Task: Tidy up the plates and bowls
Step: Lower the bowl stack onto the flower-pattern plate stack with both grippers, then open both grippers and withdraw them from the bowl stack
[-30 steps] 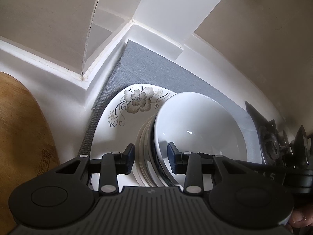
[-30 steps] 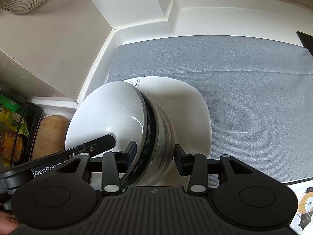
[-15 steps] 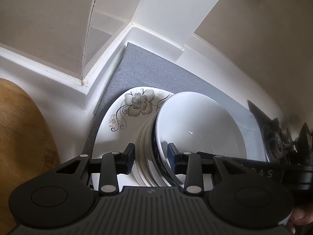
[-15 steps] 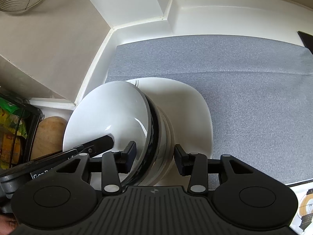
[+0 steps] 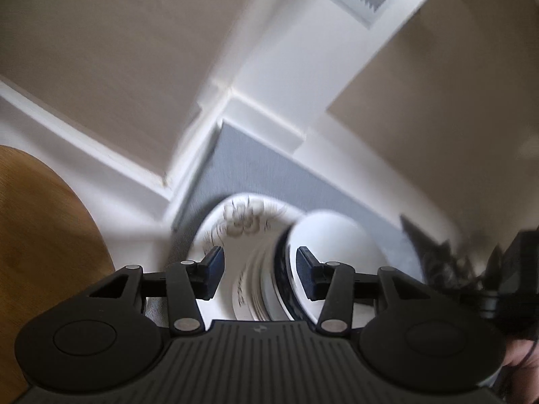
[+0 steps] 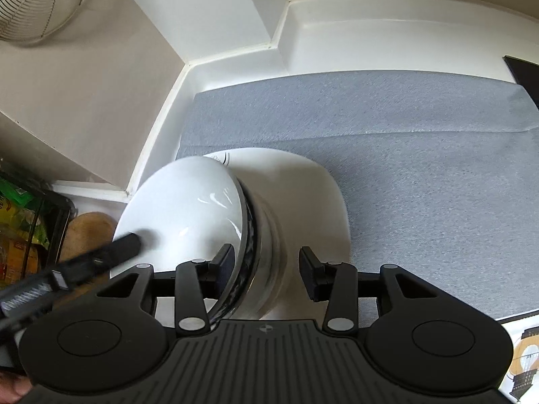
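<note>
A stack of bowls stands on a white floral plate (image 5: 242,222) at the left end of a grey mat (image 6: 404,155). The top bowl (image 6: 188,202) is plain white, and a dark-patterned bowl (image 6: 249,239) sits under it. My left gripper (image 5: 259,264) straddles the near edge of the stack; its jaws are opening and neither pad presses the bowls. One of its fingers (image 6: 124,245) shows blurred over the white bowl. My right gripper (image 6: 266,266) straddles the opposite edge. Its left pad is inside the white bowl and its right pad stands apart from the stack.
A wooden board (image 5: 43,235) lies left of the mat, below white wall ledges. A dark stove burner (image 5: 444,262) sits at the mat's far end. A wire basket (image 6: 33,0) rests on the upper ledge, and a black rack holding packets (image 6: 20,229) stands beside the board.
My left gripper has drawn back and upward from the bowls and its jaws have widened; its view is now blurred. My right gripper has stayed in place, with its jaws slightly wider.
</note>
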Demonstrator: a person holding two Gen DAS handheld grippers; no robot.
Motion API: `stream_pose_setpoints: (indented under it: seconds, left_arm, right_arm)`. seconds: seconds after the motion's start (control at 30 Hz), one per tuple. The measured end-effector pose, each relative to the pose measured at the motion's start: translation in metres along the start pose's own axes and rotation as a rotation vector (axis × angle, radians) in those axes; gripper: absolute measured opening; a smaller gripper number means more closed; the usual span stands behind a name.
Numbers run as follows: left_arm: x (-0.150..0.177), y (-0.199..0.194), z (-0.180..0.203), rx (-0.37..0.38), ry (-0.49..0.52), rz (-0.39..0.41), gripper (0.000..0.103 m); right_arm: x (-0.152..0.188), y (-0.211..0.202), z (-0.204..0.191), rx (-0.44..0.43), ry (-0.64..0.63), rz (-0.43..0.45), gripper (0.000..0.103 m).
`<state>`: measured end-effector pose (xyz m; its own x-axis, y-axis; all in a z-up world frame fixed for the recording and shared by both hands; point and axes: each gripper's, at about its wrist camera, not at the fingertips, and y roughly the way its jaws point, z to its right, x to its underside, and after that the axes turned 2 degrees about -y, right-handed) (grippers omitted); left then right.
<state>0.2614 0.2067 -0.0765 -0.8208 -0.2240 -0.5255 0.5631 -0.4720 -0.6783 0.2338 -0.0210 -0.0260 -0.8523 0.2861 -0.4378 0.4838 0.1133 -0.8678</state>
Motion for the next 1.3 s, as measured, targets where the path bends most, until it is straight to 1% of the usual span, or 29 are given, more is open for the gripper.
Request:
stream_pose_setpoints:
  seconds: [0.1,0.17,0.2,0.23,0.27,0.33,0.4,0.47,0.5,0.57,0.6,0.63,0.67,0.7,0.77,0.87,0.9,0.93,1.03,1.1,1.17,1.3]
  left_arm:
    - [-0.004,-0.014,-0.014,0.036,-0.042,0.067,0.051]
    - [-0.006,-0.016,-0.023,0.045,-0.069,0.086,0.049]
    - [-0.006,-0.015,-0.027,0.037,-0.081,0.090,0.042]
    - [-0.007,-0.013,-0.032,0.017,-0.090,0.085,0.035]
    - [-0.006,-0.010,-0.035,0.000,-0.092,0.078,0.033]
    - [-0.004,-0.001,-0.042,-0.033,-0.088,0.061,0.033]
    - [0.001,0.011,-0.048,-0.059,-0.100,0.025,0.033]
    - [0.006,0.022,-0.050,-0.072,-0.095,-0.002,0.033]
    - [0.008,0.026,-0.050,-0.081,-0.092,-0.012,0.033]
    - [0.012,0.032,-0.050,-0.075,-0.081,-0.024,0.033]
    - [0.014,0.036,-0.049,-0.085,-0.079,-0.033,0.033]
    - [0.016,0.039,-0.050,-0.096,-0.084,-0.044,0.033]
    - [0.017,0.042,-0.051,-0.090,-0.092,-0.053,0.033]
    - [0.019,0.044,-0.052,-0.082,-0.093,-0.061,0.033]
    - [0.022,0.047,-0.051,-0.090,-0.083,-0.068,0.033]
    - [0.022,0.051,-0.047,-0.075,-0.072,-0.070,0.024]
    - [0.022,0.052,-0.045,-0.076,-0.064,-0.071,0.022]
    - [0.023,0.053,-0.043,-0.084,-0.054,-0.068,0.022]
    - [0.026,0.054,-0.040,-0.096,-0.042,-0.066,0.022]
    - [0.027,0.056,-0.039,-0.105,-0.033,-0.067,0.022]
    - [0.026,0.057,-0.034,-0.123,-0.009,-0.072,0.022]
    - [0.029,0.065,-0.016,-0.138,0.032,-0.091,0.022]
  right_arm:
    - [0.000,-0.014,0.004,-0.018,0.000,0.029,0.045]
    - [0.000,-0.028,0.009,-0.035,0.000,0.061,0.045]
    - [0.001,-0.036,0.012,-0.052,0.002,0.080,0.045]
    - [0.001,-0.044,0.016,-0.074,0.006,0.106,0.045]
    - [0.002,-0.051,0.021,-0.094,0.010,0.130,0.045]
    - [0.003,-0.063,0.032,-0.132,0.030,0.188,0.045]
    - [0.006,-0.066,0.046,-0.142,0.070,0.230,0.045]
    - [0.009,-0.058,0.060,-0.134,0.125,0.236,0.045]
    - [0.012,-0.050,0.066,-0.129,0.143,0.232,0.045]
    - [0.017,-0.032,0.073,-0.101,0.164,0.200,0.045]
    - [0.019,-0.023,0.075,-0.096,0.166,0.184,0.045]
    - [0.022,-0.015,0.076,-0.090,0.167,0.171,0.045]
    - [0.024,-0.009,0.078,-0.083,0.170,0.160,0.045]
    - [0.026,-0.002,0.078,-0.080,0.179,0.146,0.045]
    - [0.030,0.008,0.082,-0.096,0.195,0.123,0.045]
    - [0.033,0.016,0.080,-0.113,0.187,0.102,0.045]
    - [0.033,0.018,0.080,-0.124,0.185,0.091,0.045]
    - [0.034,0.020,0.080,-0.133,0.185,0.082,0.044]
    - [0.036,0.026,0.079,-0.158,0.171,0.055,0.036]
    - [0.037,0.029,0.079,-0.177,0.160,0.043,0.025]
    - [0.037,0.030,0.080,-0.178,0.148,0.039,0.023]
    - [0.036,0.029,0.083,-0.181,0.140,0.046,0.022]
